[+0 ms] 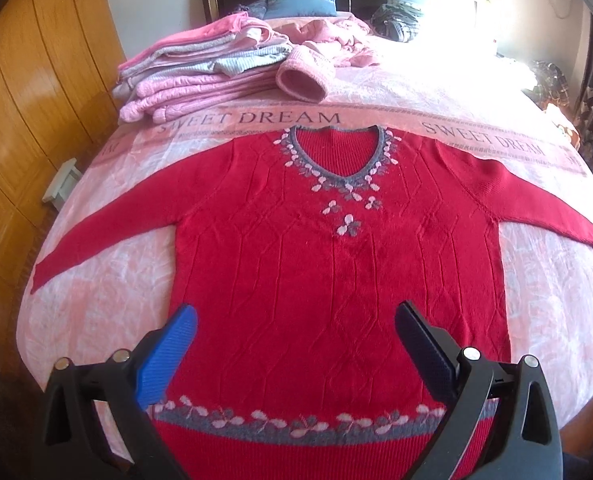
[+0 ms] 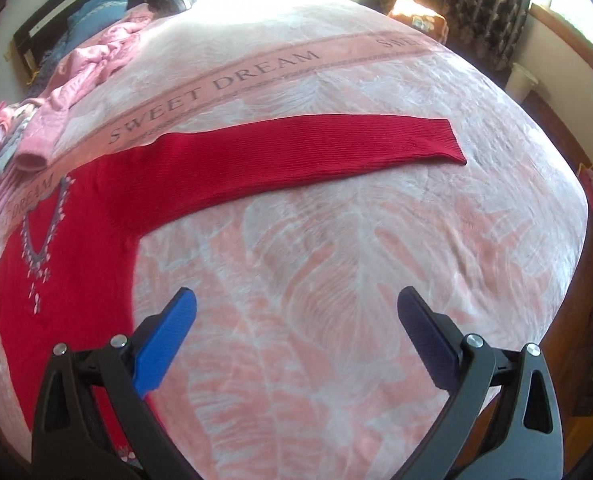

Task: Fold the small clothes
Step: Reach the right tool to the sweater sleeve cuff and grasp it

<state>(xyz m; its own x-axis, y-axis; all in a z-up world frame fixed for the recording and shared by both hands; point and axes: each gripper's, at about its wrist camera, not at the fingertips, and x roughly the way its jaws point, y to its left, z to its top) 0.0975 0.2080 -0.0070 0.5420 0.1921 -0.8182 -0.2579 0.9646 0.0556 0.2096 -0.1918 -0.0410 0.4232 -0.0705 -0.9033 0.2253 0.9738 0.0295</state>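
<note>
Flat on bed (image 1: 536, 320), red sweater (image 1: 336, 280)

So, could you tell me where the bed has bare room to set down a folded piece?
Free: the bedspread below the red sweater's right sleeve, and beyond its cuff. Crowded: the far left corner, with the folded pink pile and crumpled pink clothes.

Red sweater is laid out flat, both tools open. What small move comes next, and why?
Probably bring the right tool forward to the cuff of the right sleeve to fold it in. The red sweater lies flat, sleeves spread, nothing folded yet; both tools are open and empty, and that sleeve stretches straight ahead of the right one.
</note>
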